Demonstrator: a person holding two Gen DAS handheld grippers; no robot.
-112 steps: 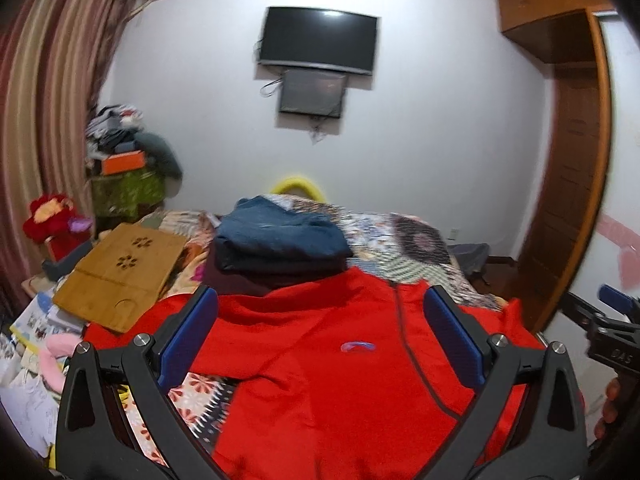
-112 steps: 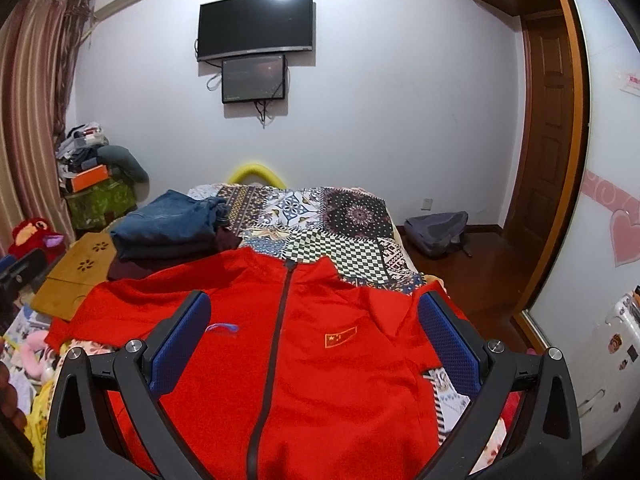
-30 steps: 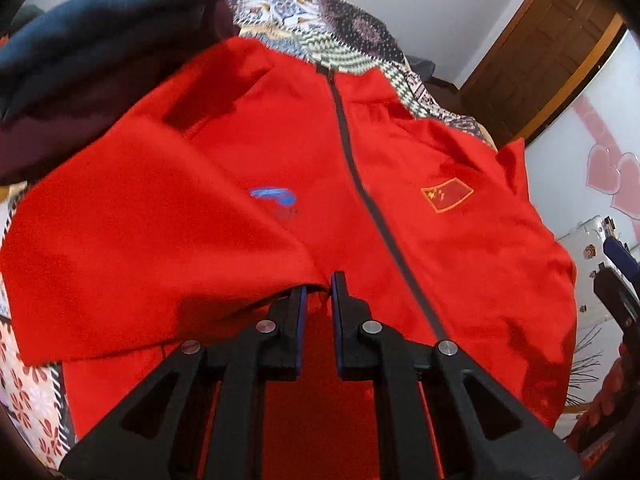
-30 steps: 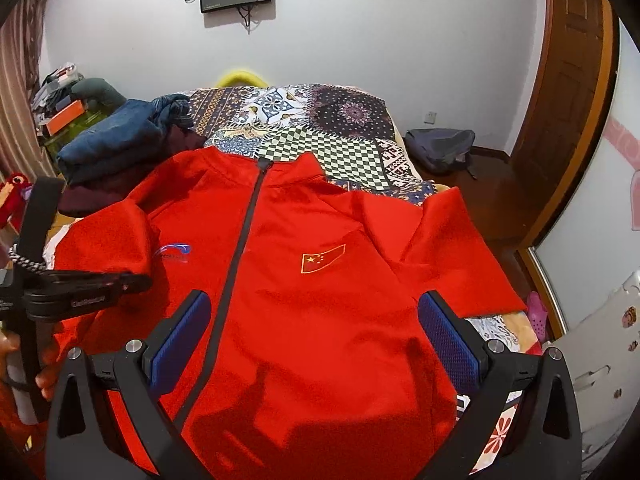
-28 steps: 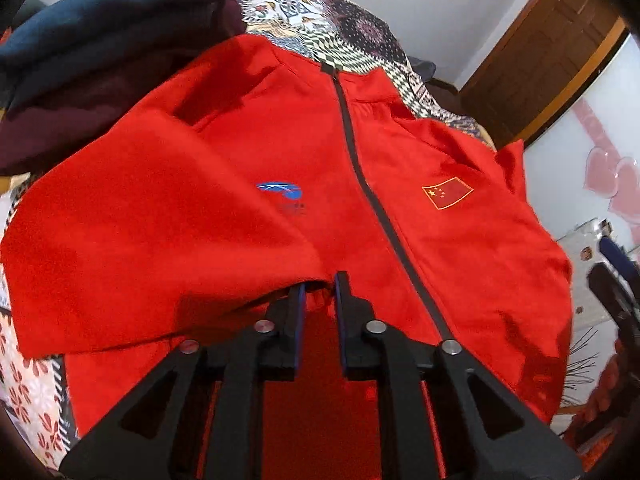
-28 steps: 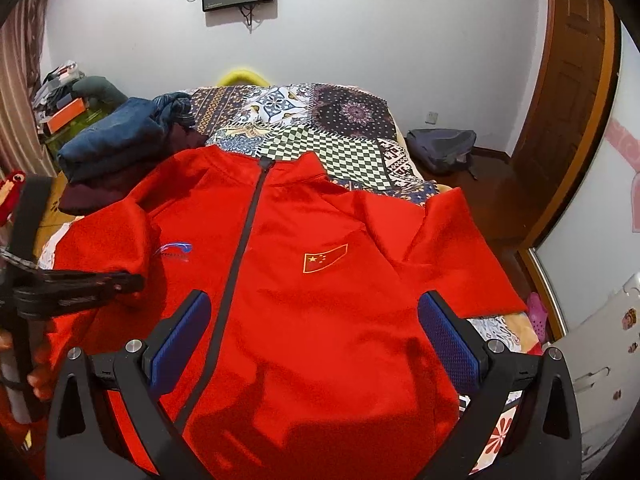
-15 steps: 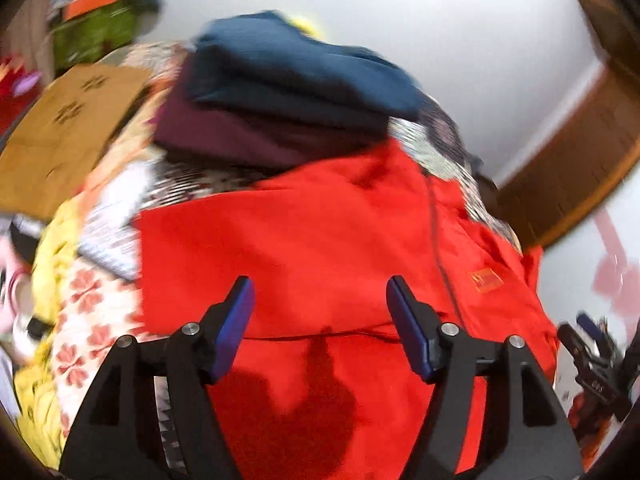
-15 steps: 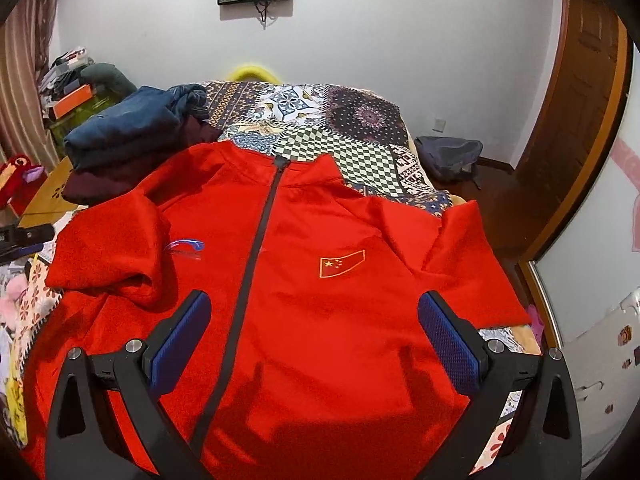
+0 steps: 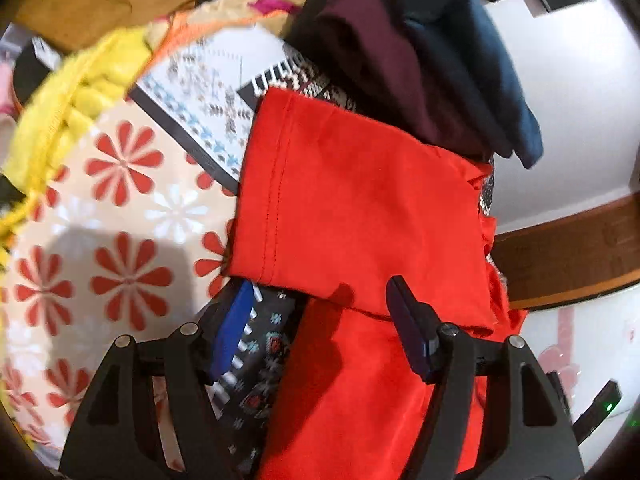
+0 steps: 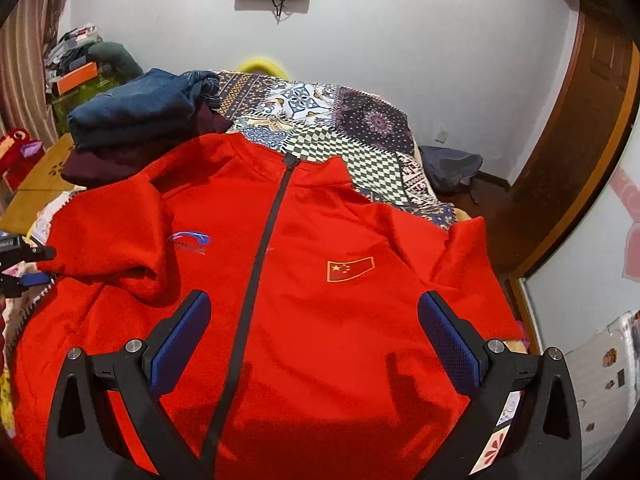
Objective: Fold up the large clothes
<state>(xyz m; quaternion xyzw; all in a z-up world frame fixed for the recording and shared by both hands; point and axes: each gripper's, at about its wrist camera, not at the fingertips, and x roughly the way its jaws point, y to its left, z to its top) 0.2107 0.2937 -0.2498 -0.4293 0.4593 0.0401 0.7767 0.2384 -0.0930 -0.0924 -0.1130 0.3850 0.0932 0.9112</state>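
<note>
red jacket (image 10: 340,300) hem cut off, sleeve (image 9: 352,208) blurred

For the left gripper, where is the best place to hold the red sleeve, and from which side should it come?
Probably the hemmed cuff edge of the red sleeve, approached from the outer side over the floral bedspread. The sleeve lies flat with that stitched edge free and facing the open left gripper, so one finger could slide under it. The right gripper hangs open over the jacket.

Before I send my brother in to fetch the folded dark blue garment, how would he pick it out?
On the patchwork-quilted bed, look beside the collar of the spread red zip-front jacket. Two folded clothes are stacked there; the folded dark blue garment is on top, above the folded maroon garment.
</note>
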